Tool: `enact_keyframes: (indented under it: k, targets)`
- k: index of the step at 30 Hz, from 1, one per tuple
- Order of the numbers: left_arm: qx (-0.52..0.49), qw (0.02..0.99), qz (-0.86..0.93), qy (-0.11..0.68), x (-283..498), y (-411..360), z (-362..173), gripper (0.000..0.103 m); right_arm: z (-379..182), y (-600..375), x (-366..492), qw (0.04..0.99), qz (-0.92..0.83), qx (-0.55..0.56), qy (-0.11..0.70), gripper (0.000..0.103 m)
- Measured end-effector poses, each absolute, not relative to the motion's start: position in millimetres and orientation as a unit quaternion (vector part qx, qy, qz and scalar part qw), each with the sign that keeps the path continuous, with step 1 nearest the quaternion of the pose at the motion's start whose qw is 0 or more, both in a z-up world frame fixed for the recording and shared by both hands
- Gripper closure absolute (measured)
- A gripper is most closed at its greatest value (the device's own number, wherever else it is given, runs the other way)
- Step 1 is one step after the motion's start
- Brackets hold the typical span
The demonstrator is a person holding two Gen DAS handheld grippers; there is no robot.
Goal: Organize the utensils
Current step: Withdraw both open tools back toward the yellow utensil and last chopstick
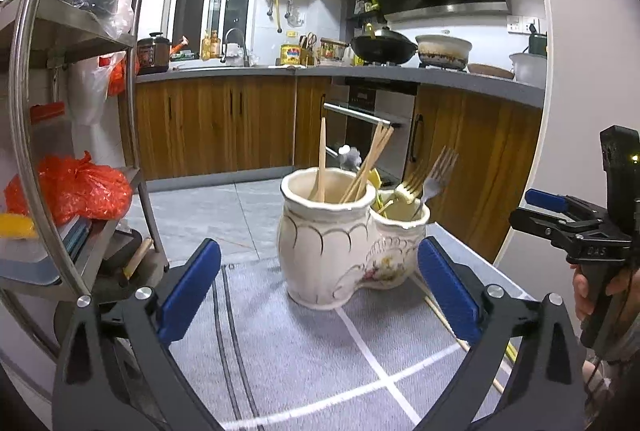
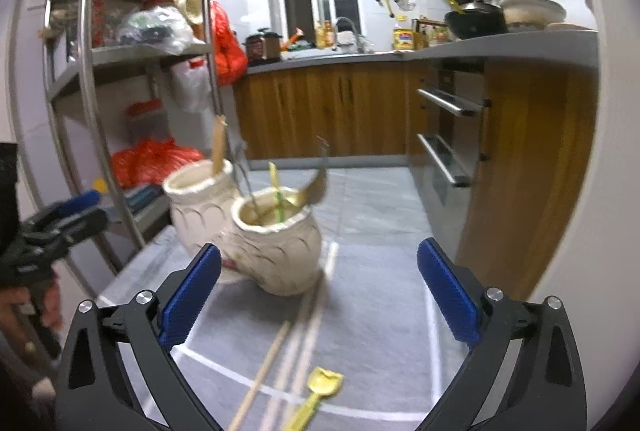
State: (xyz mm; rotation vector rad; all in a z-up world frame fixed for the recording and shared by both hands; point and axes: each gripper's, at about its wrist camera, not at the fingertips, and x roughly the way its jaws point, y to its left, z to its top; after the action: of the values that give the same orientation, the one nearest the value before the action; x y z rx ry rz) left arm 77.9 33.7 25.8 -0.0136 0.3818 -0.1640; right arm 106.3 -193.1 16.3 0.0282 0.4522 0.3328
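Note:
A cream double-pot ceramic utensil holder [image 1: 340, 239] stands on a grey cloth [image 1: 288, 351]. Its larger pot holds chopsticks [image 1: 368, 163] and a wooden utensil; its smaller pot holds forks [image 1: 432, 175]. My left gripper [image 1: 320, 287] is open and empty, just in front of the holder. My right gripper [image 2: 320, 295] is open and empty; it also shows at the right edge of the left wrist view [image 1: 560, 223]. In the right wrist view the holder [image 2: 276, 243] is ahead, with loose chopsticks [image 2: 288, 347] and a yellow spoon [image 2: 318, 391] lying on the cloth between the fingers.
A steel shelf rack [image 1: 76, 151] with red bags stands at the left. Wooden cabinets [image 1: 216, 123] and an oven [image 1: 372, 123] lie behind. A chopstick [image 1: 444, 319] lies on the cloth by my left gripper's right finger.

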Motion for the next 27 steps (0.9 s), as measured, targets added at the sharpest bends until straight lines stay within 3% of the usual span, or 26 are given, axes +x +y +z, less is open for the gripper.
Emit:
enact_keyframes:
  k: [27]
  targets:
    - [0.038, 0.958, -0.103, 0.265, 62, -6, -18, 0.006, -52, -195, 69, 0.925, 0.165, -0.035, 0.340, 0.005]
